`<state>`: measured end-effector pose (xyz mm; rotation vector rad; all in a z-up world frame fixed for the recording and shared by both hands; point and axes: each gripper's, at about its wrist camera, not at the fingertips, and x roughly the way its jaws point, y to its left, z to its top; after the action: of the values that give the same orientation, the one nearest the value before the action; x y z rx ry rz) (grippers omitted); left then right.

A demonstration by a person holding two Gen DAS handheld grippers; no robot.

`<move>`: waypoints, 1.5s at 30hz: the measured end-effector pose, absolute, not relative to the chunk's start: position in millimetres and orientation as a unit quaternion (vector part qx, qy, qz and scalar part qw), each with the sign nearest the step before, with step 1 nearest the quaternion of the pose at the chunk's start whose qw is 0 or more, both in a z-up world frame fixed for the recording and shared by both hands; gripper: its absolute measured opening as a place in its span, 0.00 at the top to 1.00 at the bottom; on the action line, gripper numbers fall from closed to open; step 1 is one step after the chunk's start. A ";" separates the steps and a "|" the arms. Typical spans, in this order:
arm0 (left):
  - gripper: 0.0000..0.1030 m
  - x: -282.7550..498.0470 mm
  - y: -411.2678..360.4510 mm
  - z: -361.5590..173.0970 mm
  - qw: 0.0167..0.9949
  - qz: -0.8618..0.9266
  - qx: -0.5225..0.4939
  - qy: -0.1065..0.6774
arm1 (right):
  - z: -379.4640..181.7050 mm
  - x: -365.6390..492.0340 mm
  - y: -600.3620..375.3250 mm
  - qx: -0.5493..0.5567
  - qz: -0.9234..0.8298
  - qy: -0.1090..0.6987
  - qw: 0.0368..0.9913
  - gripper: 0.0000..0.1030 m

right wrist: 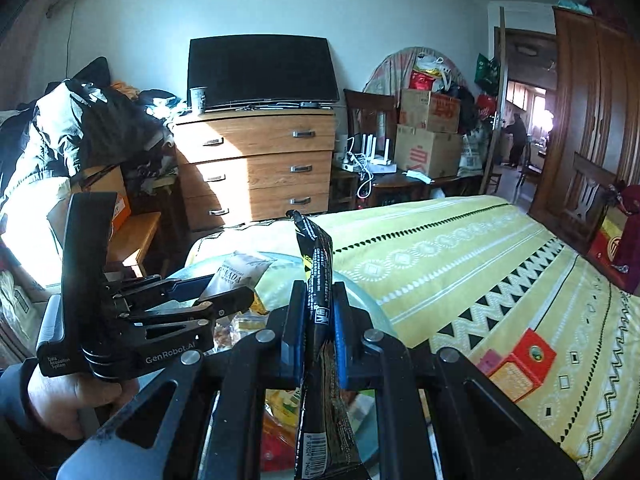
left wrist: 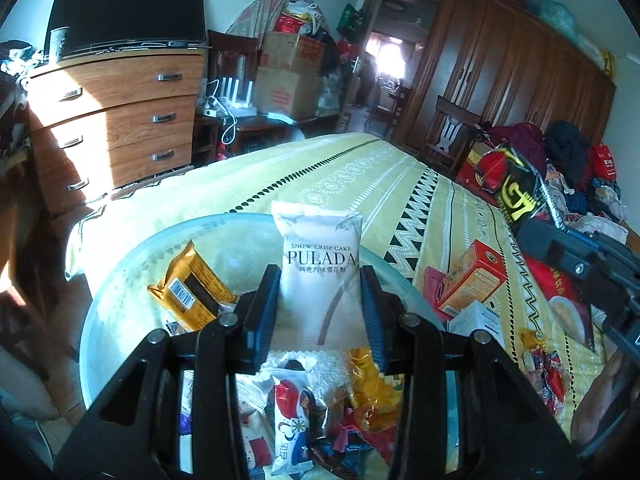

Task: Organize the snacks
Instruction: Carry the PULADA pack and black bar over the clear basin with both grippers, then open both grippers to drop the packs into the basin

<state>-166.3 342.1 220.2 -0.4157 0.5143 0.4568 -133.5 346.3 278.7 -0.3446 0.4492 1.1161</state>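
My left gripper (left wrist: 320, 272) is shut on a white PULADA snow crisp cake packet (left wrist: 320, 240), held upright over a pale round basin (left wrist: 120, 280). In the basin lie an orange packet (left wrist: 188, 292), a white, red and blue packet (left wrist: 292, 412) and several other wrappers. My right gripper (right wrist: 319, 286) is shut on a black packet (right wrist: 316, 248), seen edge-on and pointing up. From the left wrist view that black, red and yellow packet (left wrist: 516, 184) hangs over the bed at the right. The right wrist view shows the left gripper (right wrist: 224, 286) with the white packet (right wrist: 236, 276) above the basin (right wrist: 360, 296).
The basin sits on a bed with a yellow patterned sheet (left wrist: 360, 184). An orange-red box (left wrist: 472, 280), a red pouch (left wrist: 568, 304) and a small candy bag (left wrist: 548, 372) lie on it. A wooden dresser (left wrist: 116, 112), cartons (left wrist: 288, 80) and a wardrobe (left wrist: 500, 72) stand beyond.
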 end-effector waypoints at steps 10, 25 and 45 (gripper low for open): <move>0.61 -175.7 348.7 217.3 0.920 0.219 -0.203 0.255 | 263.2 -126.9 353.3 -0.150 0.530 0.236 0.800 0.87; 0.61 -172.0 350.6 217.0 0.917 0.217 -0.205 0.264 | 254.8 -118.2 355.4 -0.134 0.535 0.255 0.795 0.87; 0.23 -165.6 358.5 211.3 0.907 0.232 -0.218 0.276 | 252.8 -115.4 359.3 -0.122 0.541 0.266 0.788 0.51</move>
<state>-165.6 358.5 211.3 -0.4503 0.5702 0.4795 -115.4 359.3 252.8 -0.2623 0.5740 1.1666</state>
